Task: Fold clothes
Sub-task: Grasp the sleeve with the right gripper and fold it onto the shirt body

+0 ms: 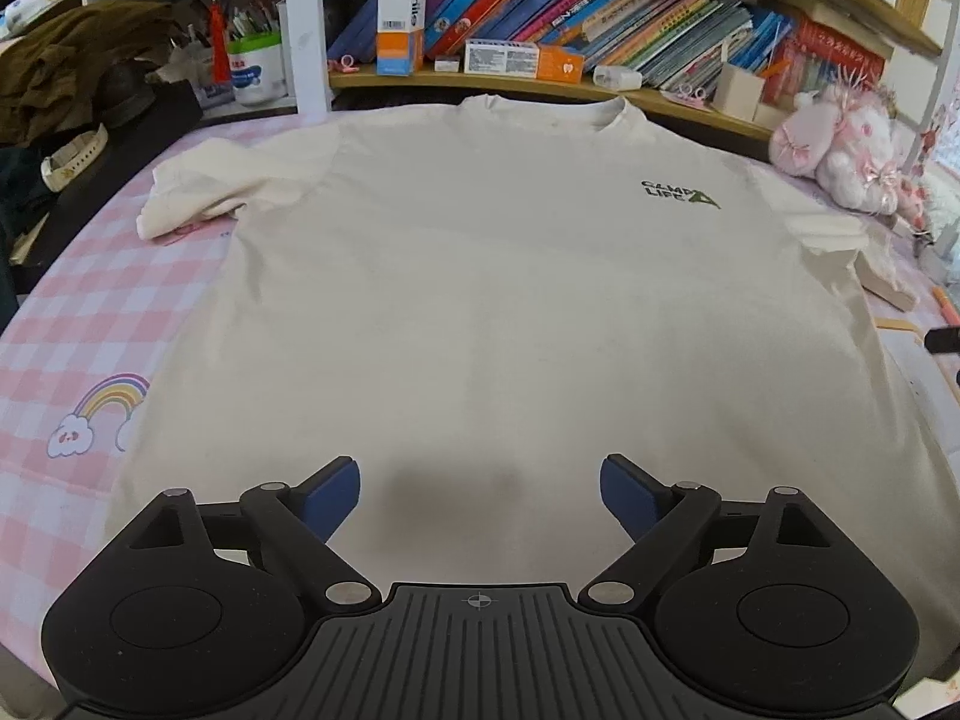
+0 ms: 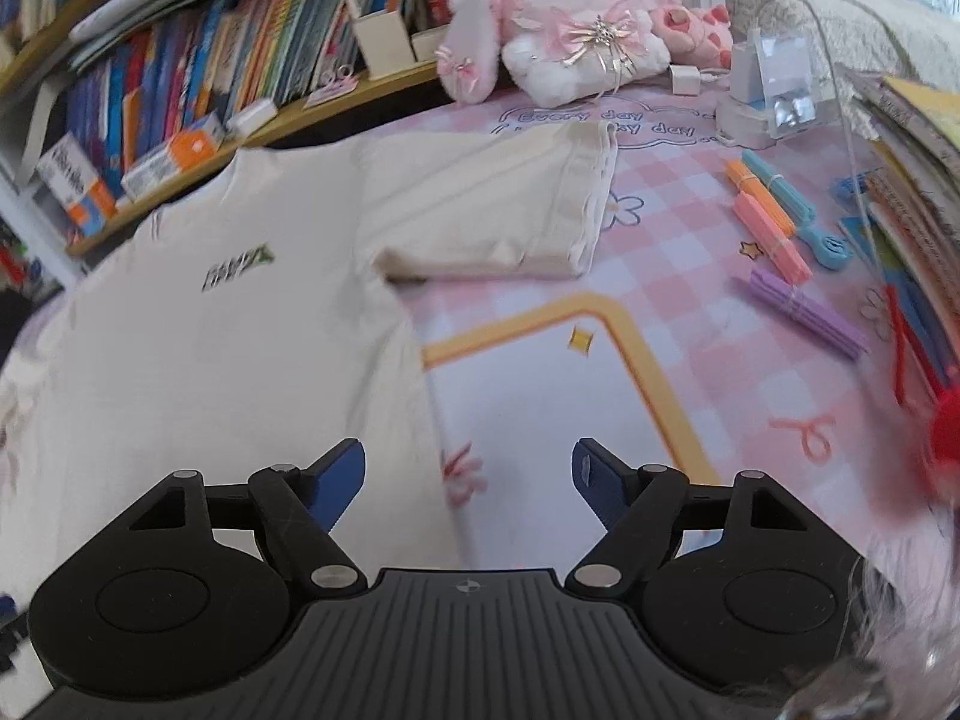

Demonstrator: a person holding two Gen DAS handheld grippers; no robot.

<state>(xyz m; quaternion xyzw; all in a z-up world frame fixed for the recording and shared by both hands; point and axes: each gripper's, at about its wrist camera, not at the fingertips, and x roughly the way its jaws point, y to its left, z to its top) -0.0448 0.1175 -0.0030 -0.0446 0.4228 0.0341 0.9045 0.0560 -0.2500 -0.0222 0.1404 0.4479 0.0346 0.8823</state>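
Left claw (image 1: 480,495) spread, blue pads over cream shirt (image 1: 480,300) lying flat ahead; green chest print reads "CAMP LIFE" (image 1: 678,193). Right claw (image 2: 468,480) spread astride shirt's side edge; pink checked mat (image 2: 690,252) beyond reads "Every day".

The T-shirt (image 1: 480,300) is viewed low from its hem toward 12 o'clock; its right side is viewed obliquely toward 11. Shirt and bookshelf (image 1: 540,84) are shared.

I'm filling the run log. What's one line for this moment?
shirt: flat, unfolded, front up | left gripper: open over hem, empty | right gripper: open at shirt's side edge, empty | sleeve: spread on cloth
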